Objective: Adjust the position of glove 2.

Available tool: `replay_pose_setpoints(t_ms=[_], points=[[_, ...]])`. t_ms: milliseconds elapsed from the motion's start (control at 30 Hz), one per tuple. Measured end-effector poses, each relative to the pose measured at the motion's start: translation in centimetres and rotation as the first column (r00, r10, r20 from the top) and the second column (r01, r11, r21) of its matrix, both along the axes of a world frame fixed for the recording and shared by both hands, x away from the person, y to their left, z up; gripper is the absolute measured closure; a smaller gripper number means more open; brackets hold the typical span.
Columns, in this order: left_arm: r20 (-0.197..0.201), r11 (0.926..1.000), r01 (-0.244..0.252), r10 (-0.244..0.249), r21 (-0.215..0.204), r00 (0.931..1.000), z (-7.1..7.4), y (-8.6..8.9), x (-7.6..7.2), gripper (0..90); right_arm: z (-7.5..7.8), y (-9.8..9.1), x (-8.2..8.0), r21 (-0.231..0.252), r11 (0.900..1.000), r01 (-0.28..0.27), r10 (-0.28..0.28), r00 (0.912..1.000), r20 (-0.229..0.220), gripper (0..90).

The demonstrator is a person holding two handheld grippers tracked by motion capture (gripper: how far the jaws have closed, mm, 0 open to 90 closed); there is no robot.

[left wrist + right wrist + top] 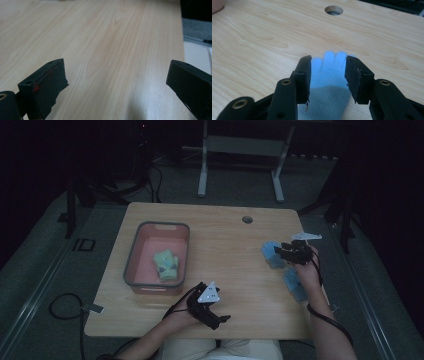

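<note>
From high up, your right gripper [280, 251] sits over a light blue glove [272, 254] on the wooden table [225, 240], well to the right of the pink bin [131, 265]. A second blue glove [295, 285] lies just nearer you, partly hidden under your right hand [306, 270]. A green glove [166, 265] rests inside the bin. Your left gripper [216, 317] is low by the near table edge, right of the bin. The room is dim, so small details are hard to see.

In the left gripper view, your two black jaws stand wide apart with bare smooth wood between them.

In the right gripper view, the jaws are partly closed, one on each side of the soft, fuzzy blue glove [328, 75]. Its round fingertips poke out past the jaws, toward the round hole [334, 10] in the table. The pads sit close to the glove, but you cannot tell if they press it. The glove's cuff is cut off at the bottom.
</note>
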State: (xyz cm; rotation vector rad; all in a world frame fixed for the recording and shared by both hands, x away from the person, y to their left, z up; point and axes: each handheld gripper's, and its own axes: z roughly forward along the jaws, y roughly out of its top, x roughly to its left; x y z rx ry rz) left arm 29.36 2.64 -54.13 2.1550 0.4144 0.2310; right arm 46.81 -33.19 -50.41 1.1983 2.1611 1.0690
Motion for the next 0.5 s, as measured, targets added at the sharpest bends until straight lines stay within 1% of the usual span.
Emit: replay_pose_setpoints(t_ms=[33, 100, 133, 167, 200, 233, 300, 333, 367, 400, 467, 500], points=[[0.0, 1.0, 0.0, 0.0, 0.0, 1.0, 0.0, 0.0, 0.0, 2.5, -0.2, 0.0, 0.2, -0.01, 0.9999, 0.004, -0.004, 1.0, -0.003, 56.3], [0.003, 1.0, -0.006, 0.006, 0.005, 1.0, -0.5, 0.1, -0.1, 2.5, -0.2, 0.0, 0.4, -0.008, 0.9999, 0.008, -0.008, 0.9999, -0.01, 56.6], [0.003, 1.0, -0.008, 0.008, 0.004, 1.0, -0.8, 0.2, -0.1, 2.5, -0.4, 0.0, 0.7, -0.011, 0.9998, 0.016, -0.016, 0.9997, -0.02, 57.1], [0.003, 1.0, -0.008, 0.008, 0.004, 1.0, -0.8, 0.2, -0.1, 2.5, -0.6, -0.1, 1.1, -0.016, 0.9996, 0.022, -0.023, 0.9989, -0.04, 57.3], [0.003, 0.9999, -0.012, 0.012, 0.002, 0.9999, -0.9, 0.2, -0.2, 2.5, -0.8, 0.0, 1.2, -0.018, 0.9996, 0.023, -0.024, 0.9986, -0.048, 57.4], [0.006, 0.9997, -0.018, 0.018, 0.016, 0.9998, -1.1, 0.3, -0.2, 2.5, -0.9, 0.0, 1.4, -0.028, 0.9992, 0.029, -0.031, 0.9981, -0.053, 58.0], [0.006, 0.9997, -0.018, 0.018, 0.016, 0.9998, -1.1, 0.3, -0.2, 2.5, -1.0, 0.0, 1.5, -0.027, 0.999, 0.035, -0.036, 0.9975, -0.061, 58.5], [0.014, 0.9996, -0.026, 0.026, 0.013, 0.9996, -1.1, 0.3, -0.3, 2.5, -1.5, 0.2, 1.9, -0.041, 0.9986, 0.033, -0.036, 0.9968, -0.072, 59.5], [0.015, 0.9997, -0.023, 0.023, 0.011, 0.9996, -1.1, 0.4, -0.3, 2.5, -1.7, 0.3, 2.0, -0.047, 0.9982, 0.036, -0.04, 0.996, -0.08, 60.0], [0.011, 0.9998, -0.02, 0.02, 0.009, 0.9997, -1.1, 0.4, -0.4, 2.5, -1.9, 0.4, 2.1, -0.04, 0.9986, 0.034, -0.037, 0.9954, -0.088, 60.2], [0.009, 0.9998, -0.016, 0.015, 0.012, 0.9998, -1.1, 0.4, -0.4, 2.5, -2.0, 0.5, 2.2, -0.047, 0.9983, 0.034, -0.038, 0.9953, -0.089, 60.6], [0.008, 0.9998, -0.014, 0.014, 0.012, 0.9999, -1.1, 0.4, -0.5, 2.5, -2.3, 0.6, 2.3, -0.059, 0.9976, 0.035, -0.041, 0.9946, -0.095, 60.8]])
